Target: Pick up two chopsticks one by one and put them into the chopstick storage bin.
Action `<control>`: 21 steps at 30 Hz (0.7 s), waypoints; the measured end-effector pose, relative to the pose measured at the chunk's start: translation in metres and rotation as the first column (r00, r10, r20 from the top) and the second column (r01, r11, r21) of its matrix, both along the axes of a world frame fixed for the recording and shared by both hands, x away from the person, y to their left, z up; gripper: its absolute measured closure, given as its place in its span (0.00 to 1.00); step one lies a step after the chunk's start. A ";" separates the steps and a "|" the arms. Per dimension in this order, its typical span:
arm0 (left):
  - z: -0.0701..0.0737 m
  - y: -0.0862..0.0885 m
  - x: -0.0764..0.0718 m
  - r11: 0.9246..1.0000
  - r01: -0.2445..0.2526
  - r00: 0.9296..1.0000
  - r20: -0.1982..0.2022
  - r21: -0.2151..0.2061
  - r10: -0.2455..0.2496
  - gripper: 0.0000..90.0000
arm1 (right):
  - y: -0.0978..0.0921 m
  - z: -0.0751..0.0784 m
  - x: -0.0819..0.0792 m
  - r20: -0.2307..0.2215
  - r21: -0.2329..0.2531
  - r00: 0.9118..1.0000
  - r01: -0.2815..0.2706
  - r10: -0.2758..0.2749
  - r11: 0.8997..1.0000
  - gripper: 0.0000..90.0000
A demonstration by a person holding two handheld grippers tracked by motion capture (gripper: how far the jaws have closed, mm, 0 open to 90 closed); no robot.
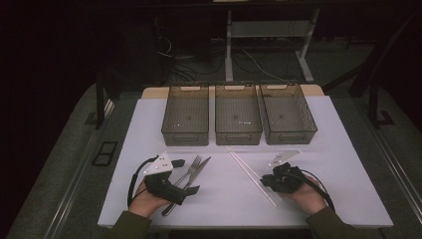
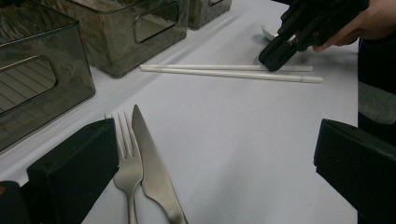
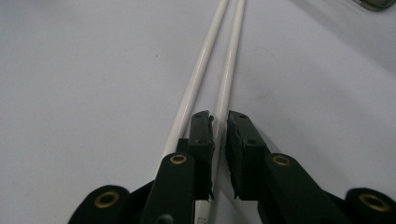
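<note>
Bins beyond fork, chopsticks

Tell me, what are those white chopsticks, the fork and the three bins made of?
Chopsticks: probably plastic, maybe melamine; smooth, glossy, uniformly white. Fork: metal, likely stainless steel; brushed grey sheen with highlights. Bins: smoky see-through plastic with moulded handle slots; the table shows through their walls.

Three smoky bins stand in a row at the white table's far edge.
</note>
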State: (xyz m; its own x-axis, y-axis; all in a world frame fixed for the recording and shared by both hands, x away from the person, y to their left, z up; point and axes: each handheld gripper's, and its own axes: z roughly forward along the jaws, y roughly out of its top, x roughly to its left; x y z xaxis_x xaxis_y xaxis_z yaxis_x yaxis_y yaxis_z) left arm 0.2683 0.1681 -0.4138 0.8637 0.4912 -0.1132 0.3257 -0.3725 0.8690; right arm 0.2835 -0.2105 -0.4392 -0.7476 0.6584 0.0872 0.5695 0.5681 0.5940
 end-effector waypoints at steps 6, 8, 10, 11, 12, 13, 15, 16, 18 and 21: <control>-0.001 0.000 0.000 1.000 -0.003 1.000 -0.002 0.000 0.003 0.00 | 0.002 -0.001 -0.003 0.022 -0.007 1.000 0.019 -0.019 1.000 0.89; -0.001 -0.001 0.000 1.000 -0.002 1.000 -0.001 0.003 0.002 0.00 | 0.004 -0.002 -0.007 0.041 -0.017 0.998 0.044 -0.044 0.999 0.90; -0.001 -0.001 0.000 1.000 -0.001 1.000 -0.001 0.007 0.001 0.00 | 0.006 -0.002 -0.009 0.058 -0.034 0.997 0.054 -0.052 0.998 0.91; -0.001 -0.001 0.000 1.000 -0.001 1.000 -0.002 0.008 0.001 0.00 | 0.006 -0.002 -0.009 0.058 -0.034 0.997 0.054 -0.052 0.998 0.91; -0.001 -0.001 0.000 1.000 -0.001 1.000 -0.001 0.007 0.001 0.00 | 0.007 -0.002 -0.010 0.065 -0.040 0.996 0.056 -0.054 0.998 0.92; -0.001 0.000 0.000 1.000 -0.002 1.000 0.000 0.007 0.002 0.00 | 0.008 -0.002 -0.010 0.063 -0.046 0.996 0.062 -0.059 0.997 0.92; -0.001 0.000 0.000 1.000 -0.003 1.000 0.000 0.006 0.003 0.00 | 0.007 -0.001 -0.010 0.058 -0.043 0.996 0.064 -0.061 0.997 0.92; -0.001 0.000 0.000 1.000 -0.003 1.000 0.000 0.006 0.003 0.00 | 0.007 -0.001 -0.011 0.061 -0.045 0.996 0.065 -0.062 0.997 0.92; -0.001 0.000 0.000 1.000 -0.004 1.000 0.000 0.006 0.004 0.00 | 0.007 -0.001 -0.011 0.064 -0.049 0.996 0.067 -0.064 0.997 0.92; -0.001 -0.001 0.000 1.000 -0.001 1.000 0.001 0.014 0.001 0.00 | 0.008 -0.002 -0.012 0.068 -0.043 0.995 0.081 -0.078 0.996 0.93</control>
